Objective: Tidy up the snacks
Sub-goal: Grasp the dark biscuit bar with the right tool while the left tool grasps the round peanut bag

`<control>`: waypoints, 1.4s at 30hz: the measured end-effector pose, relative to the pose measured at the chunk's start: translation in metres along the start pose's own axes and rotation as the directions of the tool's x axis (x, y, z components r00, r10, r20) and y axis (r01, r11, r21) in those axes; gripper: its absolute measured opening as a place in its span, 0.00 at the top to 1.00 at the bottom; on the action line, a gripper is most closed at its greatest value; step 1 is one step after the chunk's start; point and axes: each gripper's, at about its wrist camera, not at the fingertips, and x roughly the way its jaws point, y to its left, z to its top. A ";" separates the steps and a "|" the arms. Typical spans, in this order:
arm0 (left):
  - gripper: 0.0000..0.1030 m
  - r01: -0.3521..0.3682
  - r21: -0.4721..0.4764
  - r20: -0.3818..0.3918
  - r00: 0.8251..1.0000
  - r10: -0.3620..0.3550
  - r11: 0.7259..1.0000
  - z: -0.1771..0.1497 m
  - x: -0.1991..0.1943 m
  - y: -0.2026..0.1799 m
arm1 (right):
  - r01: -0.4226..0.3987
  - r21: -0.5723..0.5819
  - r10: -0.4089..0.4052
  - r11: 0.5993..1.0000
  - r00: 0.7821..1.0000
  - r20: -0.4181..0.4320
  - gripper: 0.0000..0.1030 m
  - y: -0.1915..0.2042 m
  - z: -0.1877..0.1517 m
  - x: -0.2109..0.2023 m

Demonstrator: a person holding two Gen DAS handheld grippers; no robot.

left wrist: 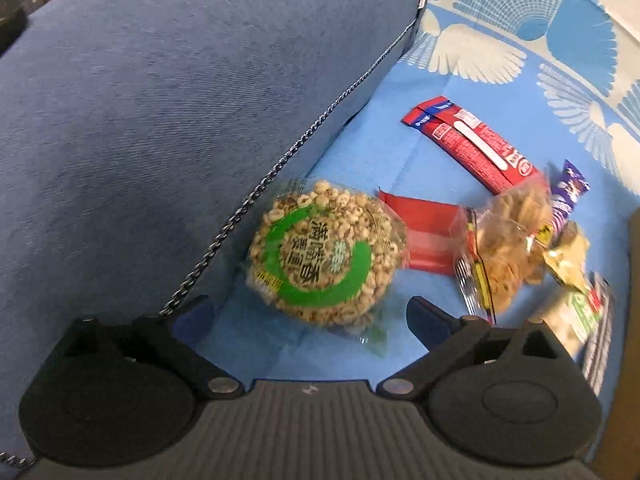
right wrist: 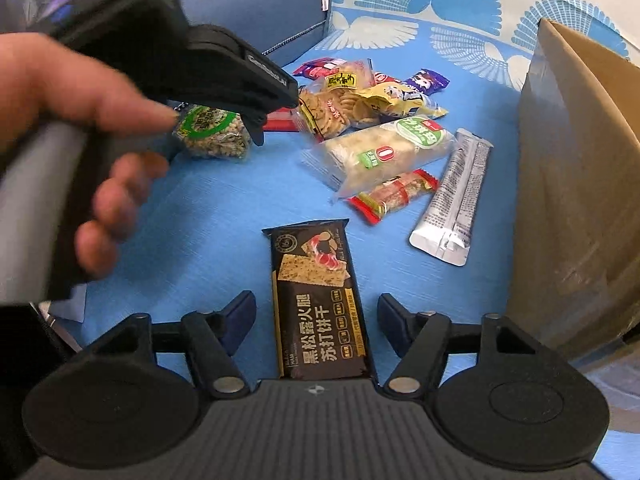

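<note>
My left gripper stands open wide over a round clear pack of puffed grains with a green ring label, which lies on the blue cloth between the fingers without touching the pads. My right gripper is open too. A black cracker pack lies lengthwise between its fingers, with a gap on each side. The same round pack shows in the right wrist view, partly hidden behind the left gripper and the hand that holds it.
A blue cushion with a metal chain presses close on the left. Several more snacks lie heaped beyond: a red box, a biscuit bag, a white bar, a silver sachet. A cardboard box stands at the right.
</note>
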 end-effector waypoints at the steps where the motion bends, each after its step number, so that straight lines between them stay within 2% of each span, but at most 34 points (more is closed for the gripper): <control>1: 0.01 -0.001 0.005 -0.005 1.000 0.001 1.000 0.002 0.004 -0.003 | 0.001 0.001 -0.001 1.000 1.000 0.001 0.39 -0.001 0.000 0.000; 4: 0.03 -0.007 0.025 -0.002 1.000 0.008 1.000 0.003 0.012 -0.008 | 0.004 0.004 -0.004 1.000 1.000 0.006 0.49 -0.003 0.001 0.000; 5: 0.08 0.001 0.031 0.013 1.000 -0.002 1.000 0.003 0.012 -0.008 | 0.004 0.003 -0.004 1.000 1.000 0.009 0.54 -0.003 0.001 0.000; 6: 0.18 0.006 0.042 0.027 1.000 -0.008 0.999 0.005 0.012 -0.010 | 0.004 0.004 -0.004 1.000 1.000 0.012 0.59 -0.004 0.001 0.000; 9: 0.26 -0.006 0.085 0.063 0.998 0.001 0.996 0.007 0.005 -0.011 | 0.002 0.014 -0.002 1.000 1.000 0.016 0.60 -0.006 0.001 0.000; 13: 0.28 0.067 0.092 0.033 0.997 -0.071 0.994 0.005 -0.010 0.002 | -0.001 0.017 0.001 1.000 1.000 0.018 0.60 -0.006 0.000 -0.001; 15: 0.28 0.143 0.127 0.000 0.990 -0.144 0.982 0.003 -0.026 0.008 | -0.001 0.031 0.000 1.000 1.000 0.014 0.60 -0.008 0.000 -0.004; 19: 0.28 0.298 0.239 -0.072 0.955 -0.289 0.924 -0.011 -0.055 0.024 | -0.006 0.063 0.005 0.998 1.000 0.016 0.60 -0.011 -0.002 -0.021; 21: 0.28 0.383 0.227 -0.135 0.923 -0.360 0.896 -0.021 -0.053 0.031 | -0.005 0.067 0.004 0.998 1.000 0.024 0.60 -0.011 -0.005 -0.032; 22: 0.28 0.439 0.202 -0.180 0.896 -0.407 0.876 -0.025 -0.047 0.031 | -0.003 0.072 0.001 0.997 1.000 0.029 0.60 -0.011 -0.006 -0.034; 23: 0.28 0.473 0.182 -0.213 0.875 -0.435 0.862 -0.027 -0.041 0.030 | 0.003 0.083 -0.005 0.997 1.000 0.031 0.60 -0.010 -0.008 -0.035; 24: 0.27 0.479 0.165 -0.222 0.870 -0.441 0.862 -0.029 -0.037 0.029 | 0.007 0.093 -0.010 0.996 1.000 0.029 0.60 -0.010 -0.008 -0.034; 26: 0.27 0.441 0.168 -0.235 0.886 -0.399 0.882 -0.030 -0.031 0.026 | 0.014 0.103 -0.016 0.995 1.000 0.022 0.60 -0.010 -0.010 -0.029; 27: 0.27 0.433 0.167 -0.249 0.888 -0.387 0.886 -0.030 -0.028 0.025 | 0.023 0.100 -0.025 0.995 1.000 0.019 0.60 -0.010 -0.011 -0.026; 30: 0.22 0.442 0.152 -0.248 0.883 -0.399 0.884 -0.030 -0.030 0.023 | 0.037 0.105 -0.040 0.994 0.999 0.019 0.58 -0.011 -0.011 -0.020; 32: 0.20 0.425 0.197 -0.246 0.894 -0.375 0.884 -0.033 -0.031 0.018 | 0.031 0.106 -0.034 0.994 0.999 0.019 0.52 -0.011 -0.010 -0.019; 35: 0.18 0.393 0.252 -0.243 0.910 -0.336 0.884 -0.037 -0.031 0.013 | 0.030 0.092 -0.031 0.995 1.000 0.001 0.50 -0.010 -0.012 -0.016; 42: 0.17 0.371 0.278 -0.234 0.921 -0.312 0.886 -0.038 -0.026 0.008 | 0.036 0.040 -0.035 0.999 0.999 -0.011 0.46 -0.006 -0.016 -0.013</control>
